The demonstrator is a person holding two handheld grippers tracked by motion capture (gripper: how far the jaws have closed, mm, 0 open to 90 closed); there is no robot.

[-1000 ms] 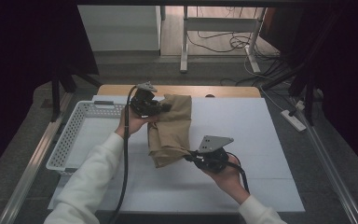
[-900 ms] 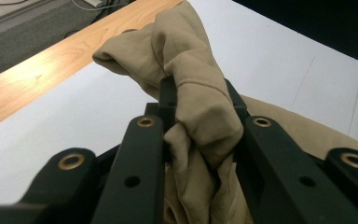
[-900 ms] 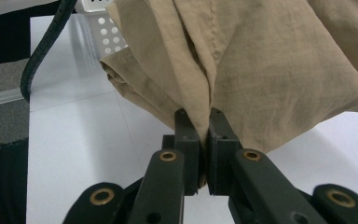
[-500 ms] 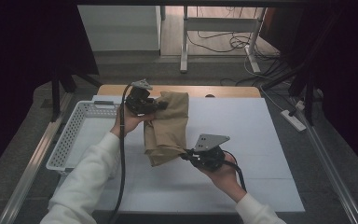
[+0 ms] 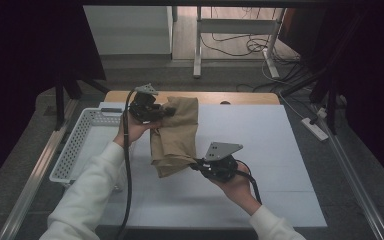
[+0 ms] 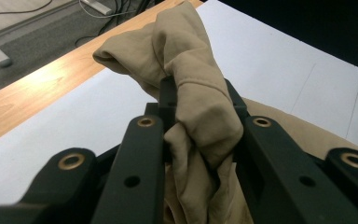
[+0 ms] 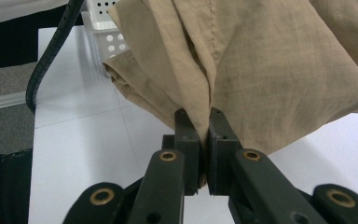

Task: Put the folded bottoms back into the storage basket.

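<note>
— Where's the cloth sitting right now?

— The tan cloth point(image 5: 177, 132) is stretched between the two grippers, over the white table point(image 5: 280, 150). The far end is bunched up in the left gripper point(image 5: 166, 111), near the wooden back edge point(image 5: 230, 97) of the table. The near corner goes into the right gripper point(image 5: 198, 165), closer to the person.

— Are both really clamped on it?

— Yes. In the left gripper view a thick twisted wad of the cloth point(image 6: 200, 116) is wedged between the black jaws, with a loose fold sticking out past the tips. In the right gripper view the jaws are pressed nearly together on a thin pleat of the fabric point(image 7: 261, 70), which fans out wide beyond the tips.

— Is it lying flat?

— Not flat. From the high view it hangs crumpled between the two hands, folded over on itself; whether the middle touches the table I can't tell.

— And the basket?

— The white basket point(image 5: 77, 145) is off to the person's left, beside the left hand point(image 5: 132, 131). The cloth is not in it, just to the right of its rim.
</note>
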